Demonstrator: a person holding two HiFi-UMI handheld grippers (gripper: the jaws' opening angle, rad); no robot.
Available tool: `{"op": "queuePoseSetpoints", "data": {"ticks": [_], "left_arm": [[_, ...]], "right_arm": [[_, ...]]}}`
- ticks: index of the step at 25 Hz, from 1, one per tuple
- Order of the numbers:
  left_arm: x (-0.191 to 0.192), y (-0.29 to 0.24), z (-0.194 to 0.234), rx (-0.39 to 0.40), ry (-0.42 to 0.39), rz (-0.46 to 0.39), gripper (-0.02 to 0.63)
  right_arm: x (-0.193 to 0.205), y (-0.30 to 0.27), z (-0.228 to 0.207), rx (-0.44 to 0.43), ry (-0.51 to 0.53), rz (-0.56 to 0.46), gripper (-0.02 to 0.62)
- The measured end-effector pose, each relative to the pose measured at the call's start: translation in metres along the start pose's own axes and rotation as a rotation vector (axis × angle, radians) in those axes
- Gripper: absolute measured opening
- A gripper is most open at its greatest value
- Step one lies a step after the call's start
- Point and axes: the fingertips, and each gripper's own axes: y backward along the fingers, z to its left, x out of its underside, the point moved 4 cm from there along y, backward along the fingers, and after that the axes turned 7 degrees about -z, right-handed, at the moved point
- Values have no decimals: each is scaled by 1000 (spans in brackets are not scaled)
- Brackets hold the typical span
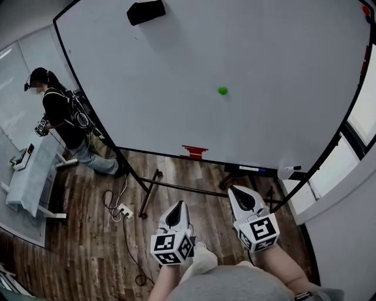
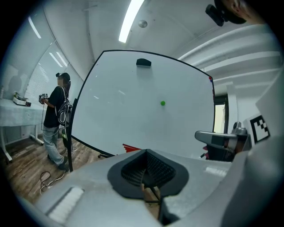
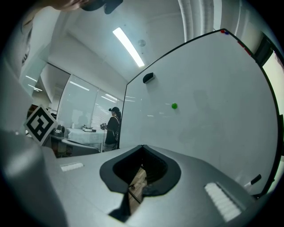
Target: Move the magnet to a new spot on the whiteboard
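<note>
The left gripper (image 1: 178,204) is keeping its jaws pressed together with nothing between them. Only a sliver of wood floor is showing through the slit below the dark pads in the left gripper view. The right gripper (image 1: 234,190) is doing the same, its jaws closed and empty. The person's forearms are running out of the bottom edge of the head view.

The green magnet (image 1: 222,90) is sitting on the whiteboard (image 1: 276,64), well ahead of and above both pairs of jaws, roughly in line with the gap between the two grippers and touching neither. A black eraser (image 1: 145,11) is clinging to the board's top, far beyond the left jaws and partly cut off by the picture's edge. The board's right end is running out of view.

Low on the board, straight ahead of the left jaws, a red mark (image 1: 194,151) is showing, too small to read. A marker (image 1: 292,169) is lying on the tray ahead of the right jaws, its label unreadable. Far left of the left jaws, a second person (image 1: 64,117) is standing at a table (image 1: 26,179), where small things are too blurred to name. The marker cubes are showing only black-and-white squares.
</note>
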Motion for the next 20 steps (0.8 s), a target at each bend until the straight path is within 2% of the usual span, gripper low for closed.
{"op": "queuePoseSetpoints", "data": {"ticks": [9,20], "left_arm": [[-29,-66,46,67,-24,6,5],[-39,-119,77,146,-24,12,5]], "right_arm": [[-8,-74,-17,72,19,-4,3],[-24,-134,-38,151,98,-14,3]]}}
